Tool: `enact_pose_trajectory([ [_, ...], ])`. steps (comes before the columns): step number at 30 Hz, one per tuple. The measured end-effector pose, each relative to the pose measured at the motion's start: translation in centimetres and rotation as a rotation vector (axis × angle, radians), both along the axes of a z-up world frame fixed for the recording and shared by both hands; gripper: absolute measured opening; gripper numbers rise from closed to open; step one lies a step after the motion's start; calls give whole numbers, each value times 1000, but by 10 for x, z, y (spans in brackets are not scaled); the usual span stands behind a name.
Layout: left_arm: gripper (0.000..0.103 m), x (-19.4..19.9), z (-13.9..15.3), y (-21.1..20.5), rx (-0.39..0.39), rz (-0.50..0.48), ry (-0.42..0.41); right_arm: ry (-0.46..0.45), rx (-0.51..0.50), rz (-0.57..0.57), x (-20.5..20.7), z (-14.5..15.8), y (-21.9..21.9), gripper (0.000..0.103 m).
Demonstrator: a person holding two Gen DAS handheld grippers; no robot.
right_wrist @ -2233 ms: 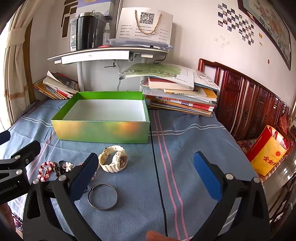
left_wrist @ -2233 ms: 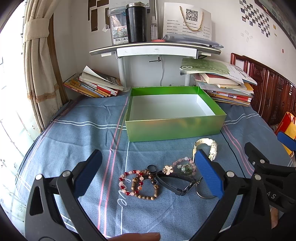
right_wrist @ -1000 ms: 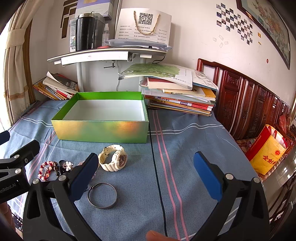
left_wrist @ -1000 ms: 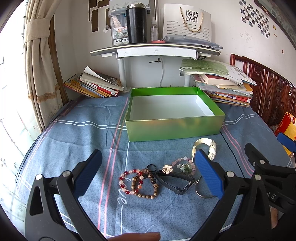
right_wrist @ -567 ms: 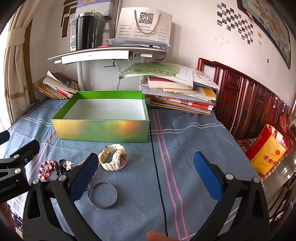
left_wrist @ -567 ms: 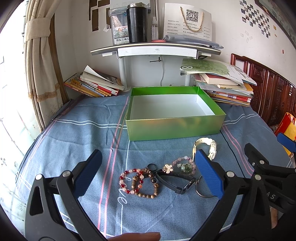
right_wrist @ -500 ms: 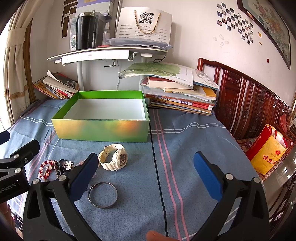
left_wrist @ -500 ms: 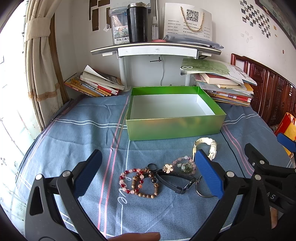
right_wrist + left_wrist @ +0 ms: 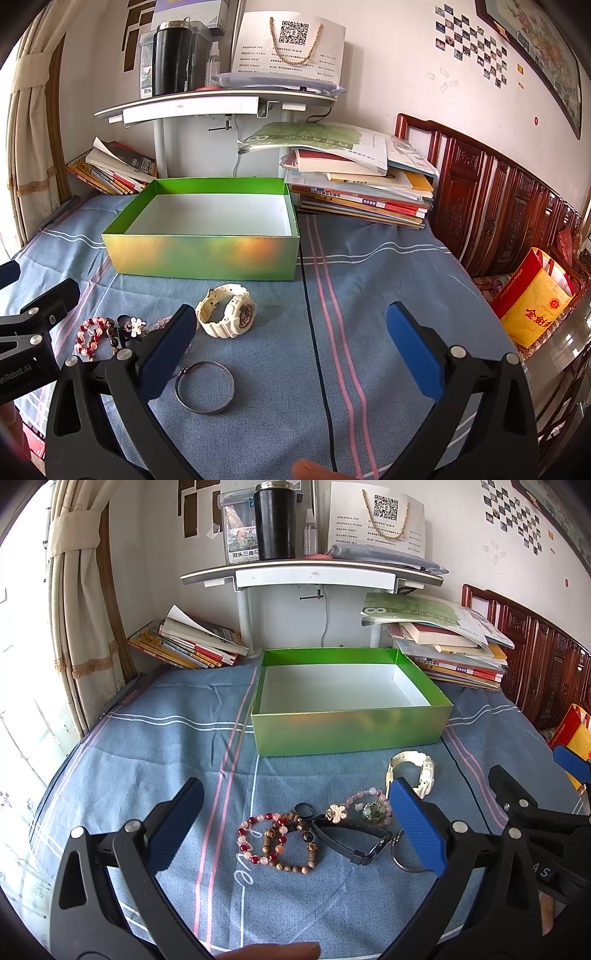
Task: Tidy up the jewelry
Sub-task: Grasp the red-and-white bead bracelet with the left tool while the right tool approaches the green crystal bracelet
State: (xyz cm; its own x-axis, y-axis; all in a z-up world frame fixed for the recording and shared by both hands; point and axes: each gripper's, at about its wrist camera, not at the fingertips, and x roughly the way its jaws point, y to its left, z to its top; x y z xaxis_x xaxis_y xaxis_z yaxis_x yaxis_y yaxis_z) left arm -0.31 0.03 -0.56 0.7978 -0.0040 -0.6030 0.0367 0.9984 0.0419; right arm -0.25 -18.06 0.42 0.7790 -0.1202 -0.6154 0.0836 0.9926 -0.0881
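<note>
You have one green box [image 9: 351, 731] on the blue striped cloth [image 9: 147, 738], its white floor bare, and in front of it a loose cluster of jewelry. Count it out: one white watch [image 9: 227, 310], one plain metal bangle [image 9: 205, 386], one red-and-pink bead bracelet [image 9: 258, 836], one brown bead bracelet [image 9: 291, 853] overlapping it, one pale pink bead bracelet with a flower charm [image 9: 364, 806], and one black band [image 9: 351, 840] lying across the middle of the group.

Your left gripper [image 9: 295, 827] is spread wide and holds nothing. The bead bracelets and the black band lie on the cloth between its two blue pads [image 9: 177, 827]; the watch sits just beyond its right pad, nearer the box.

Your right gripper [image 9: 288, 339] is also wide apart and empty. The watch lies just beside its left pad, the bangle below that pad on the cloth, and only bare cloth shows between its fingertips. The box stands well ahead of both grippers.
</note>
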Motion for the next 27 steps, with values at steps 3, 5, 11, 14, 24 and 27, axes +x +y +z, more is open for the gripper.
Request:
enact_pose_trajectory([
  [3, 99, 3, -5, 0, 5, 2, 19, 14, -2, 11, 1, -3, 0, 101],
  [5, 99, 10, -14, 1, 33, 19, 68, 51, -15, 26, 7, -8, -2, 101],
  [11, 99, 33, -51, 28, -8, 56, 260, 297, 56, 20, 43, -48, -36, 100],
  [14, 91, 38, -62, 38, -19, 64, 300, 344, 102, 26, 50, -59, -44, 87],
  [24, 54, 54, -84, 44, -50, 21, 428, 343, 226, 139, 99, -49, -20, 67],
  [27, 44, 57, -91, 44, -47, 22, 457, 359, 206, 182, 113, -54, -2, 64],
])
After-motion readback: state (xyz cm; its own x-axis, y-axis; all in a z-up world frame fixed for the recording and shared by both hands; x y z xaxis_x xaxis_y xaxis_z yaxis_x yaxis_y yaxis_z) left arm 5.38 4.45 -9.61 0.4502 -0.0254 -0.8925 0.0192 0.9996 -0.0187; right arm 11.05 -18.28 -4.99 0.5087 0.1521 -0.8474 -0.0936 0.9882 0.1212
